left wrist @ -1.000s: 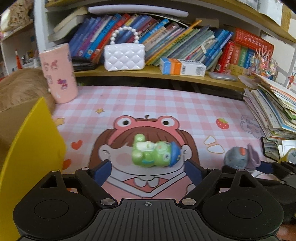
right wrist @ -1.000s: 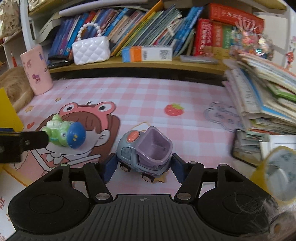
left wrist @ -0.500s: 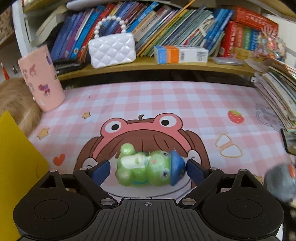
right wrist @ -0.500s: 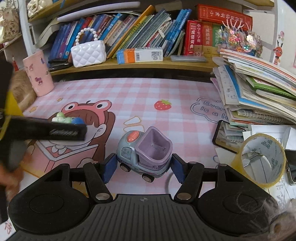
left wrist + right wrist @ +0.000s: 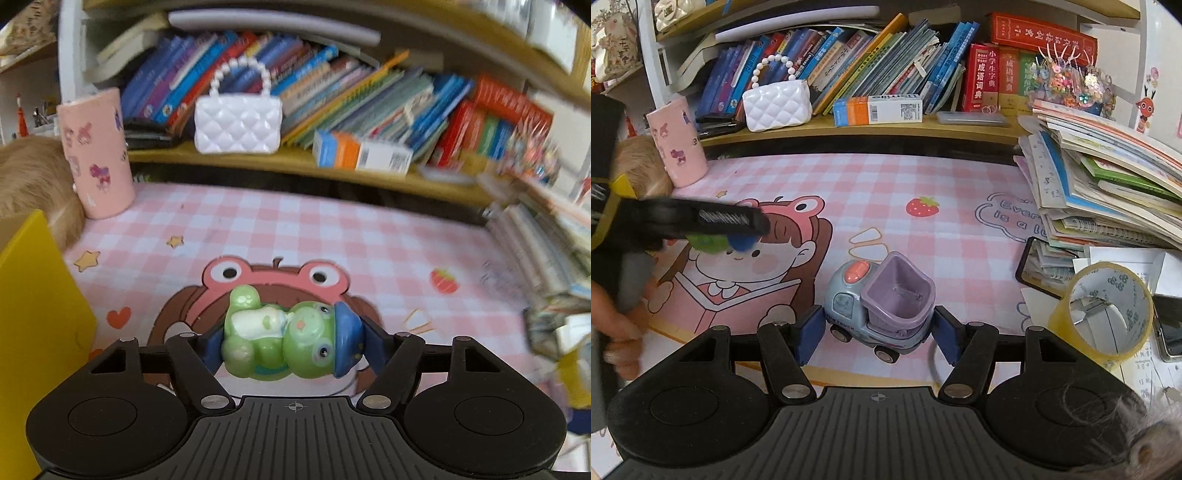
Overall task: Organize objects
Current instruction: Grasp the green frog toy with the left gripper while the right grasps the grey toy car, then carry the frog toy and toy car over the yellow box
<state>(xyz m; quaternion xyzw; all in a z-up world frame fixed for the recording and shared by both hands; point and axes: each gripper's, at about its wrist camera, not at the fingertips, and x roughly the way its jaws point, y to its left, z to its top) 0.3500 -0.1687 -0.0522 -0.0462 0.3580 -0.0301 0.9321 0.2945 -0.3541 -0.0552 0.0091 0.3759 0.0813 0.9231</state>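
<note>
The frog figure [image 5: 291, 341] looks like glossy moulded plastic, pale green with a blue cap. The toy truck [image 5: 879, 302] is smooth plastic with a duller sheen. Under both lies a smooth printed checked mat [image 5: 886, 184]. At one o'clock from the truck, the tape roll [image 5: 1102, 308] is shiny and translucent. At eleven o'clock, the quilted handbag [image 5: 777, 105] gleams white, its handle beaded.

Green frog toy [image 5: 713, 242] mostly hidden behind left claw [image 5: 738, 221]; right-side books [image 5: 546, 236] blurred.
</note>
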